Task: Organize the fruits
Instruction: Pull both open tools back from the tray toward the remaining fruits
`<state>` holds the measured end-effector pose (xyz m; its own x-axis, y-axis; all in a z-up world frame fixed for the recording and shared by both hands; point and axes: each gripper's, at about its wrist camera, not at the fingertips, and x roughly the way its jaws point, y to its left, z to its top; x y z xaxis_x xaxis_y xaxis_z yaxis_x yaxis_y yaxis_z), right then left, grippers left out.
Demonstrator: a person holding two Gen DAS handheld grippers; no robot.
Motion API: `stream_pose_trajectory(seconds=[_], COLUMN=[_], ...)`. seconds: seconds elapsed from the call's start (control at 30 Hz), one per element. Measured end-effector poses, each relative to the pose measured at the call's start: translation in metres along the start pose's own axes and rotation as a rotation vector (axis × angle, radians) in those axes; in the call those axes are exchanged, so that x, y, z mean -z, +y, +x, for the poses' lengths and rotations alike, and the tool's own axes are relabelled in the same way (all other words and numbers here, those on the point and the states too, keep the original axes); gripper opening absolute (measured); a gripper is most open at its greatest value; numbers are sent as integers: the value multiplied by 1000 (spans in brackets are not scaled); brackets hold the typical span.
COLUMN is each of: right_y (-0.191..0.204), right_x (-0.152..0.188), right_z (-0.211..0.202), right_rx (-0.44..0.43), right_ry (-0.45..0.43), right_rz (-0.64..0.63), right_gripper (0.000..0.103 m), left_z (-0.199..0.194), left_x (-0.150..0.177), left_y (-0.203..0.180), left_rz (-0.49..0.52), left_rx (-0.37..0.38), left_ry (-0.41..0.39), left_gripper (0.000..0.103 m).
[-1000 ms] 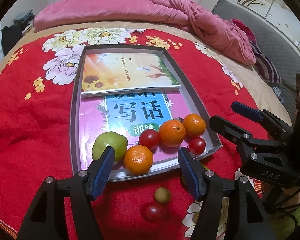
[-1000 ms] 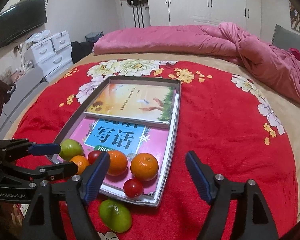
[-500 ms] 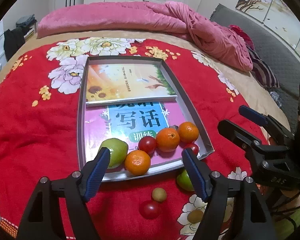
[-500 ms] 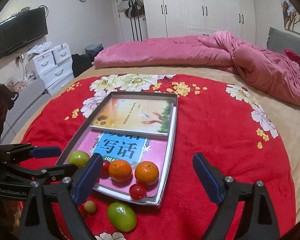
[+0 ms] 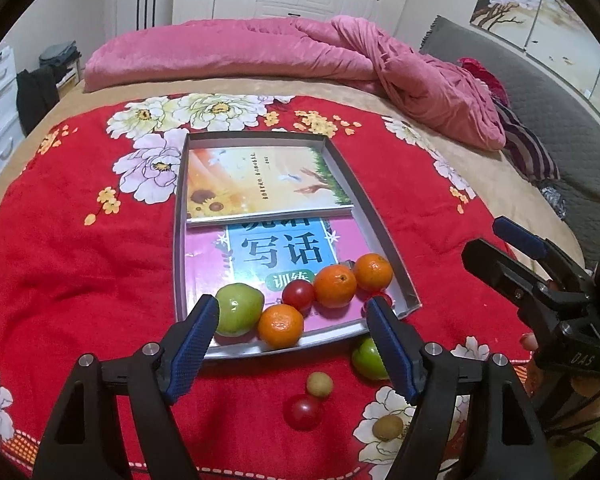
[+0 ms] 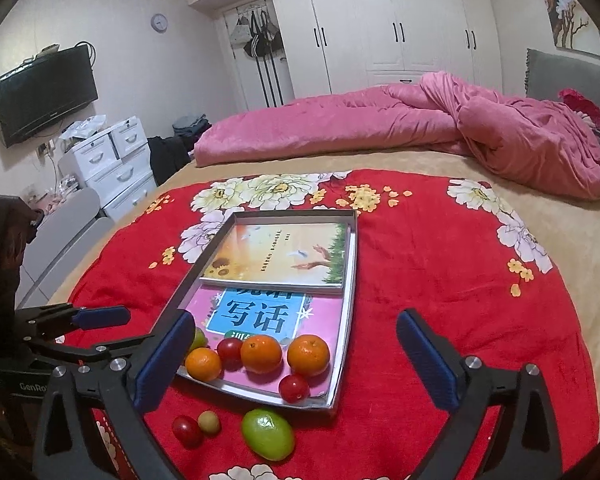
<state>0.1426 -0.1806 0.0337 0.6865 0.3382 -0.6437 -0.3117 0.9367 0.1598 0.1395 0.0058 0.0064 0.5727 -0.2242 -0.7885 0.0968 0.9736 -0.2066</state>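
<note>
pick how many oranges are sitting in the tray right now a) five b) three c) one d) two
b, the left wrist view shows three oranges in the tray: one orange by the near rim, a second and a third further right, beside two red tomatoes and a green fruit.

Red floral blanket [image 5: 80, 272], 3 orange tangerines [image 6: 262, 354], pink quilt [image 5: 260, 52]

Matt metal tray [image 5: 392, 248], plush blanket [image 5: 60, 260]
</note>
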Motion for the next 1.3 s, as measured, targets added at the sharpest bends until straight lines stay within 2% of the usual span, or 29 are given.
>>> stream_pose_trajectory(seconds=[0.7, 1.0, 1.3], right_y=[18, 27, 37], right_x=[9, 29, 49], right_z=[-21, -23, -21], right_rx=[-21, -21, -52], right_ry=[2, 56, 106], right_rz=[-64, -112, -144], right_gripper=[102, 102, 102], left_z=[-23, -25, -20], left_x=[5, 13, 27], left_y=[3, 2, -5], left_rz=[10, 18, 42], left_rx=[30, 35, 7], left_ry=[-11, 7, 32], left_gripper=[77, 77, 77])
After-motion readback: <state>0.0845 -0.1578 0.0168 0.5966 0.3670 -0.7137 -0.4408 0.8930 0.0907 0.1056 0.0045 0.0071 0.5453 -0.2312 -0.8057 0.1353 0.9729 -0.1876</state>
